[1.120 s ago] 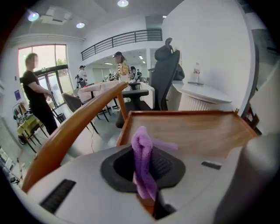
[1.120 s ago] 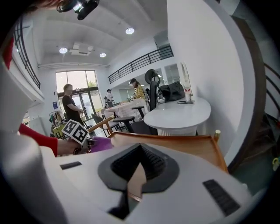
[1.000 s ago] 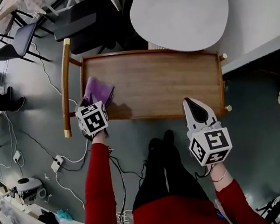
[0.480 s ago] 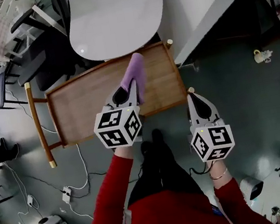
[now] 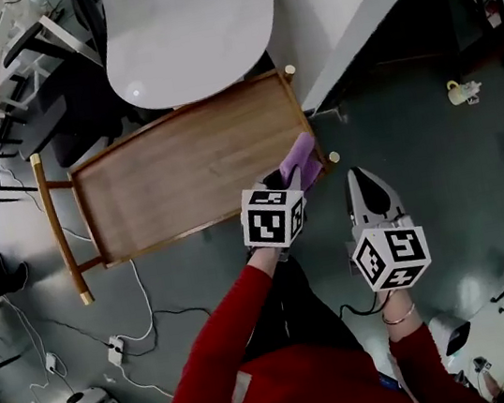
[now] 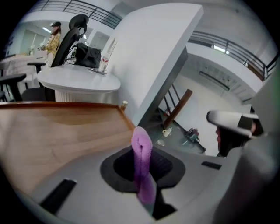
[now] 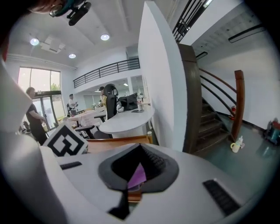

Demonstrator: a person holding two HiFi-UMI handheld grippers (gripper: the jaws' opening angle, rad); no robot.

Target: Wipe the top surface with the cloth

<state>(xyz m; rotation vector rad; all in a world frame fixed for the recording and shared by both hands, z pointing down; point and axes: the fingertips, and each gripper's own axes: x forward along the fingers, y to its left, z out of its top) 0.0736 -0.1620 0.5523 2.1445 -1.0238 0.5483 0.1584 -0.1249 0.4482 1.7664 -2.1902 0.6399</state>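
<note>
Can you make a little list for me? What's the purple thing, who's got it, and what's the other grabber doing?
Purple thing: a cloth
Who has it: left gripper, jaws pinched on it
Where: right end of the wooden top, near its corner
Right gripper: jaws together, holding nothing, beside the top over the floor
Nearby: white round table past the top
</note>
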